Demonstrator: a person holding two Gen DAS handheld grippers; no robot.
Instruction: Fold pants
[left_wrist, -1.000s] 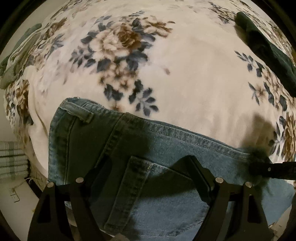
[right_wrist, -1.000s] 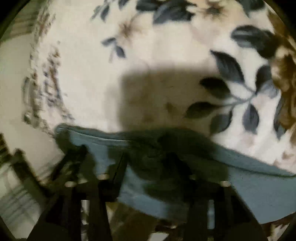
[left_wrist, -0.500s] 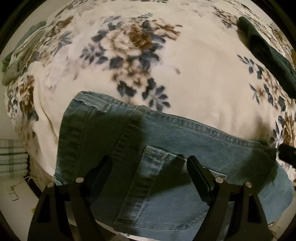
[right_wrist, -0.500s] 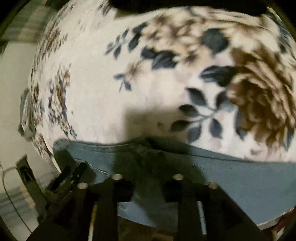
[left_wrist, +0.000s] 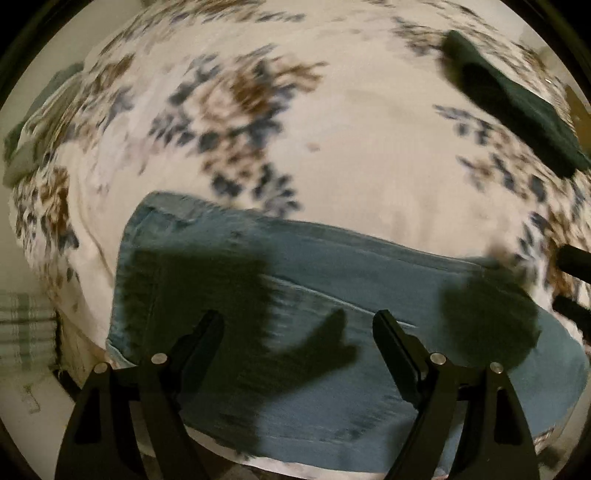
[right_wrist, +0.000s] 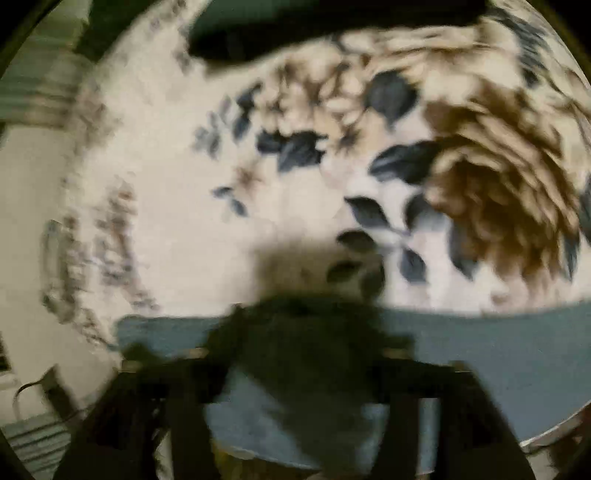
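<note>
Right wrist blurred, tool (right_wrist: 295, 369) smeared, jeans (right_wrist: 498, 350) cropped

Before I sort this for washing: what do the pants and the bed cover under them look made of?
The jeans look like faded blue denim: matte, with stitched seams. The floral blanket looks like plush fleece, cream with brown and blue flowers; motion blur leaves its pile uncertain.

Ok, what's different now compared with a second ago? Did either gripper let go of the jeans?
The right gripper was clamped on the edge of the jeans; its jaws have just been opening, the denim is let go, and it has pulled up and back. The left gripper has drawn away too, so more of the jeans shows. Unchanged: left jaws open and empty, jeans flat on the floral blanket, dark green garment at the far edge.
</note>
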